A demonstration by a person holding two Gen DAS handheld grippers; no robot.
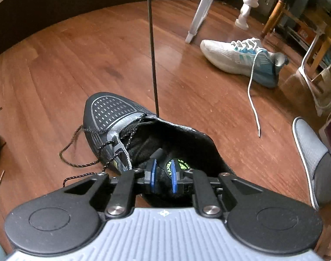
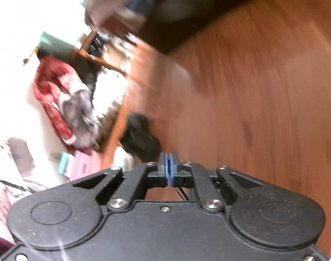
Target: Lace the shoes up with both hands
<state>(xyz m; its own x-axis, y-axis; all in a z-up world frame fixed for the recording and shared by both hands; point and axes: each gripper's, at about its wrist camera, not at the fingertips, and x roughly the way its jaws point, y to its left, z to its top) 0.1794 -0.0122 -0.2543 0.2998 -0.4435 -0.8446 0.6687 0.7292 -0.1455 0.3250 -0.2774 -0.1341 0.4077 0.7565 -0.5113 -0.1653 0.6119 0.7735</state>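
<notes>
Left gripper [image 1: 163,175] hovers over the black-and-grey mesh sneaker [image 1: 113,113] on the reddish wooden plank floor [image 1: 78,50]. Its blue-padded jaws stand a narrow gap apart over the shoe's open mouth, above the green insole logo [image 1: 178,164]; the pads press on nothing visible. The sneaker sits mid-floor, toe pointing away from the camera. Its black speckled lace [image 1: 78,165] is threaded through the eyelets on the sneaker's left side in the picture, with a loose loop trailing on the floor beside it. One taut dark lace strand [image 1: 152,50] rises straight up from the tongue area and leaves the top of the frame.

Right gripper [image 2: 170,163] has its jaws pressed together. A thin dark cord shows just under the pads, so it appears to be pinching the lace, though heavy blur hides the contact. The right view is motion-smeared: wooden floor, a dark blurred shoe shape [image 2: 141,137] beyond the fingertips, cluttered room at left.

Towards the far right of the floor lies a white-and-teal sneaker [image 1: 241,54] on its side with a white lace [image 1: 252,95] trailing. A grey slipper [image 1: 313,158] sits at the right edge, and a white figurine [image 1: 247,8] stands at the far side.
</notes>
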